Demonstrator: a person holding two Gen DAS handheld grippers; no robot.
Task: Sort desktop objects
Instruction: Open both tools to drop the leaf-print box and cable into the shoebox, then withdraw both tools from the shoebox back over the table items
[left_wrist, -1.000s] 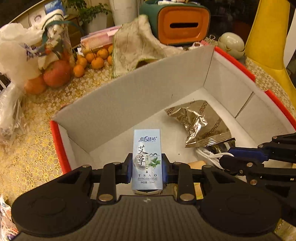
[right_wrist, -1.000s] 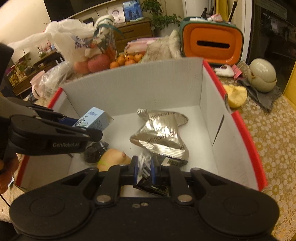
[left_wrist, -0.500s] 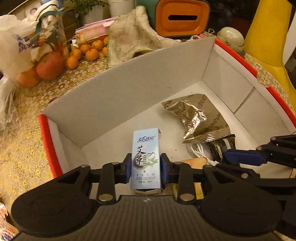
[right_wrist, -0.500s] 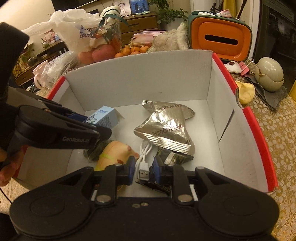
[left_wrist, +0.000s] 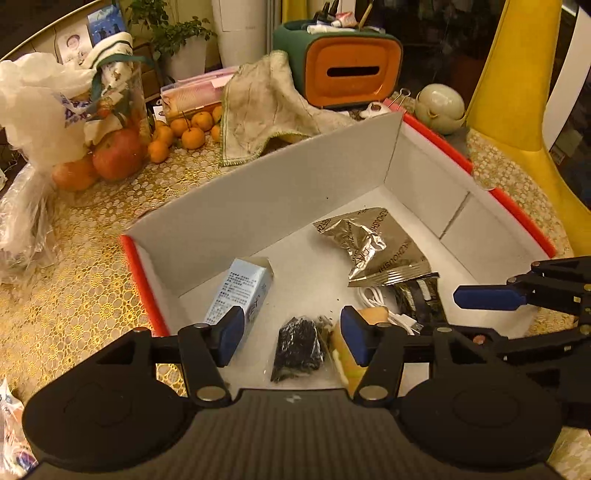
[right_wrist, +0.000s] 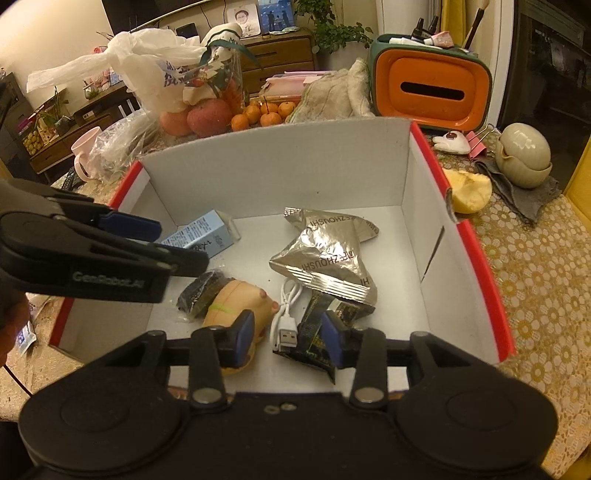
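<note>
I see the small blue carton (left_wrist: 242, 295) lying on its side on the floor of the white box (left_wrist: 280, 199), at the near left, close to the left wall. I judge it light and stiff, with flat card faces that give good purchase across its 2 long sides; squeezed hard it would likely crush. Its print is small and I cannot read it from here.

My left gripper (left_wrist: 291, 334) hangs over the near edge of the box with its jaws spread and nothing between them; the left pad sits just beside the carton's near end. My right gripper (right_wrist: 288, 334) is likewise spread wide and empty, above the white cable (right_wrist: 284, 314), whose USB plug points toward me. The cable looks limp and light, best taken at the plug.

Further in lies a silver foil packet (right_wrist: 325, 258), crinkly and probably slippery, marked "ZHOUSHI" among other letters. A dark sachet (right_wrist: 325, 332) pokes out from under it, a black wrapped lump (left_wrist: 297, 345) lies near the carton, and a soft-looking tan toy (right_wrist: 236, 302) sits between them. The left gripper's arm reads "GenRobot.AI".

Beyond the box, on the lace tablecloth (left_wrist: 74, 295), stand oranges (left_wrist: 184, 133), a cloth (left_wrist: 273, 107) and an orange tissue holder (right_wrist: 432, 85).
</note>
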